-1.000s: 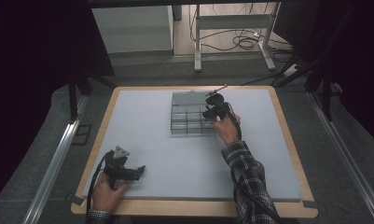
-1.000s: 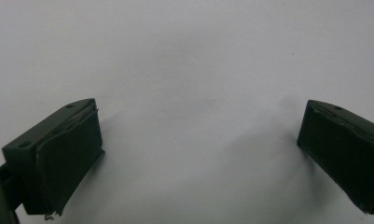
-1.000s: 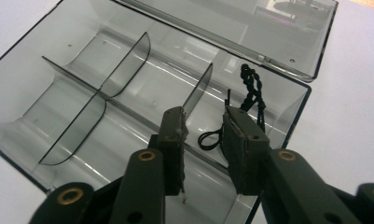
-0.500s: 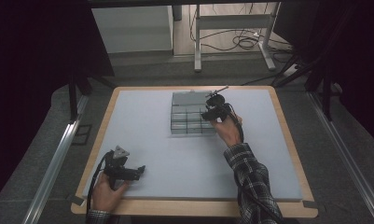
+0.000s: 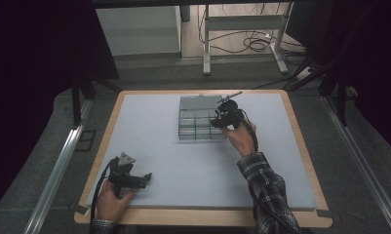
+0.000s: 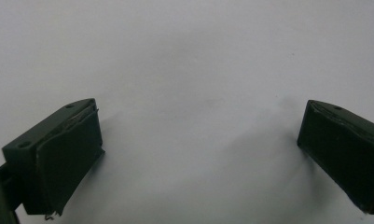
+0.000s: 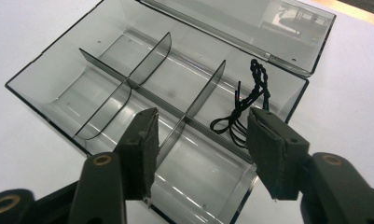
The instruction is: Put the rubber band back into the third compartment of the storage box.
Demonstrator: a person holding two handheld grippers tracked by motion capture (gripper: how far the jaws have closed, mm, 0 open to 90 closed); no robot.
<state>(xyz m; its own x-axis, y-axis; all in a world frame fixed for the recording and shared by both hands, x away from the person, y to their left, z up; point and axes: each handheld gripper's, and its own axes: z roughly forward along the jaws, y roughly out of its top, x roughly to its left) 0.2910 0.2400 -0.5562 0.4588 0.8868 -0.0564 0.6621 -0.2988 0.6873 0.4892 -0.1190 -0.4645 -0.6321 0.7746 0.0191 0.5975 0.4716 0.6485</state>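
Note:
A clear grey compartment box (image 5: 193, 127) stands at the back middle of the white mat, its lid (image 7: 250, 23) folded open. Thin dividers split it into several compartments. A knotted black cord (image 7: 244, 100) lies in the far right compartment. My right gripper (image 5: 216, 122) hovers over the box's right side. Its jaws have just been opening, and my right gripper (image 7: 201, 149) now stands open with nothing pressed between the pads; the cord lies in the box below and beyond them. My left gripper (image 5: 146, 178) rests at the front left of the mat. In its own view my left gripper (image 6: 198, 154) is open over bare mat.
The white mat (image 5: 281, 161) lies on a wood-edged table (image 5: 300, 141). Dark floor and metal rails (image 5: 56, 165) flank the table. Beyond the far edge stand a desk frame (image 5: 242, 29) and loose cables (image 5: 254, 46).
The right hand has shifted very slightly over the box. The left hand has stayed where it was.

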